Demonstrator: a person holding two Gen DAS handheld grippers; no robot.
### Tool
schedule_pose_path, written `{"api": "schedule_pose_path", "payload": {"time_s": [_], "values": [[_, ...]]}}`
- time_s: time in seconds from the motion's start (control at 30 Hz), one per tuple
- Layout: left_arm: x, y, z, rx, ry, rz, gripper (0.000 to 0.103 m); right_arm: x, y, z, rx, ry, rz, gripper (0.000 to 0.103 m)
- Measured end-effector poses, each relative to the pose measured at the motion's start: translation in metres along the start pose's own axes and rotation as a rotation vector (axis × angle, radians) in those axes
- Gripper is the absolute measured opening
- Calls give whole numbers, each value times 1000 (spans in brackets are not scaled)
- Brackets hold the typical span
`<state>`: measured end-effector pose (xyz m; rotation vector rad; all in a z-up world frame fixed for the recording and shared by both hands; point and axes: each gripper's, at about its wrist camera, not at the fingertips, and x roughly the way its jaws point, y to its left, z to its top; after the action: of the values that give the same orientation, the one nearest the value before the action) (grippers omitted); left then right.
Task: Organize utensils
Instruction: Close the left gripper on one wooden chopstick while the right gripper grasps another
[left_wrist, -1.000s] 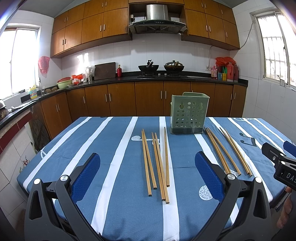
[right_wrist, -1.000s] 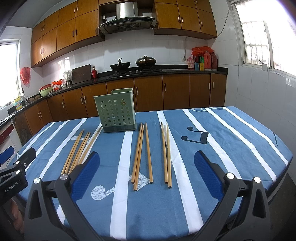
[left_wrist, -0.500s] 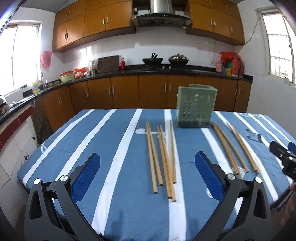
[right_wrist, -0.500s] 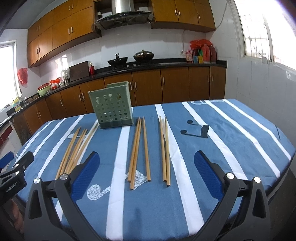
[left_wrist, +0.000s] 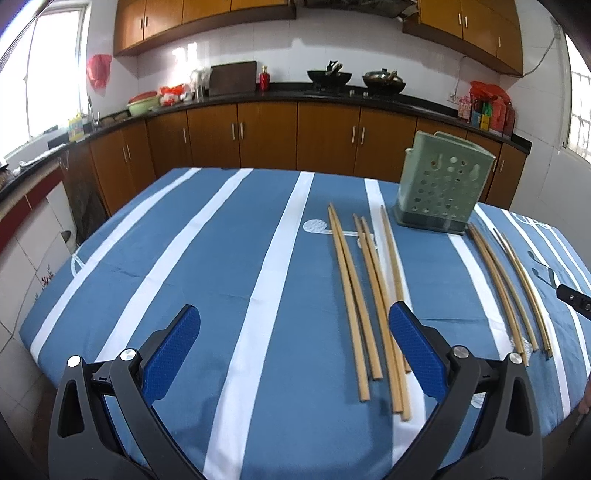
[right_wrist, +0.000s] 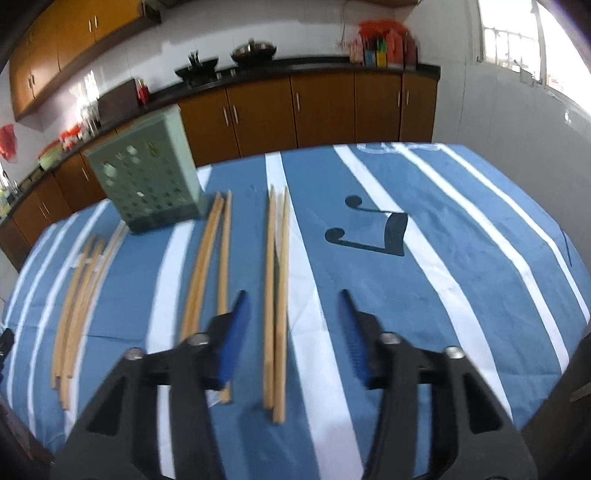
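Observation:
Several wooden chopsticks lie in groups on the blue striped tablecloth (left_wrist: 207, 295). A green perforated utensil holder (left_wrist: 441, 182) stands upright at the far side; it also shows in the right wrist view (right_wrist: 147, 184). My left gripper (left_wrist: 291, 350) is open and empty above the near table edge, its right finger (left_wrist: 413, 347) over the left chopstick group (left_wrist: 373, 295). My right gripper (right_wrist: 291, 332) is open and empty, its fingers on either side of a chopstick pair (right_wrist: 277, 295). Another chopstick group (right_wrist: 207, 266) lies left of it.
A third chopstick group (right_wrist: 79, 295) lies at the far left of the right wrist view. The table's near edge runs just under both grippers. Kitchen counters and cabinets (left_wrist: 258, 136) stand behind the table. A tiled wall (right_wrist: 498, 110) is to the right.
Both grippers have tilted down and moved forward over the table. The right gripper's jaws have narrowed and now frame the right chopstick pair. The left gripper has shifted left.

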<state>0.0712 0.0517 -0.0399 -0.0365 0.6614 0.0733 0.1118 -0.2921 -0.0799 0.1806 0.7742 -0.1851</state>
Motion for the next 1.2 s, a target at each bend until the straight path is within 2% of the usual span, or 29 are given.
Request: {"api": "schedule_pose_path", "payload": {"time_s": [0.1,0.17,0.23,0.37,0.47,0.53,0.6,0.7,0.77,0.9,1.07,1.2], "values": [[11,1,2,-1,35,-13,86,23,2,2,-13,59,5,26],[16,2,2,-3,57,-29,79,30,3,1,-16,84,15,24],[20,2,2,-3,73,-46,76,35,8,0,-31,101,17,23],[25,0,5,8,86,-72,68,37,10,1,-40,100,10,15],[29,-3,7,15,99,-96,63,46,4,2,-23,130,14,8],[32,-5,8,20,109,-110,60,44,2,1,-29,116,5,8],[37,-9,8,31,131,-126,53,45,-2,3,-12,109,-52,8],[47,-15,9,41,169,-159,45,47,-13,5,33,108,-56,8],[53,-20,9,52,198,-179,39,46,-12,4,19,103,-58,8],[64,-28,5,85,242,-171,26,46,-12,3,8,100,-60,8],[68,-26,4,82,259,-163,22,46,-12,3,1,100,-54,8],[70,-31,6,123,259,-141,17,47,-10,4,-3,105,-41,10]]}}
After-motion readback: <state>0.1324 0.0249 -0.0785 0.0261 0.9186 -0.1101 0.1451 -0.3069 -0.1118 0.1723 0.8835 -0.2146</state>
